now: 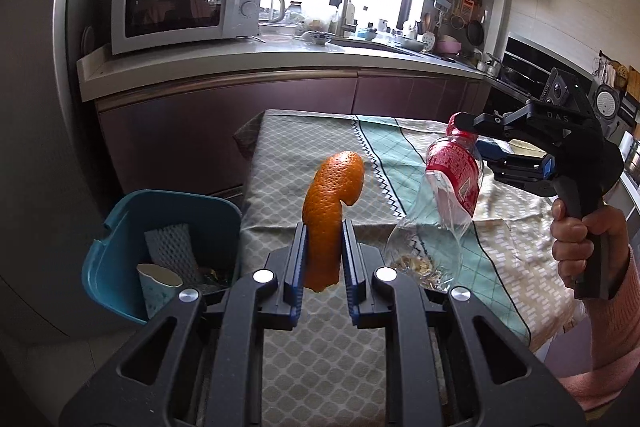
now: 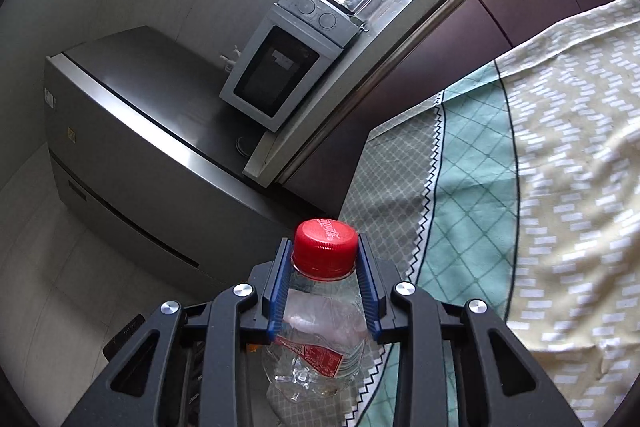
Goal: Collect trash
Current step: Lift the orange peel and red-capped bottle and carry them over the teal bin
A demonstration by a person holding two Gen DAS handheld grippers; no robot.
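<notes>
Fingers (image 1: 298, 259) around orange peel (image 1: 330, 203)

Your peel (image 1: 330, 211) is orange and dimpled; your bottle (image 1: 450, 183) is clear with a red label and cap (image 2: 326, 247). The bin (image 1: 120, 247) is teal, the tablecloth (image 1: 404, 163) grey, mint and cream lattice.

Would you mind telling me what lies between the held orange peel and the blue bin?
Nothing stands between them. In the left wrist view, only the tablecloth's hanging edge separates the orange peel, in the left gripper, from the blue bin.
</notes>
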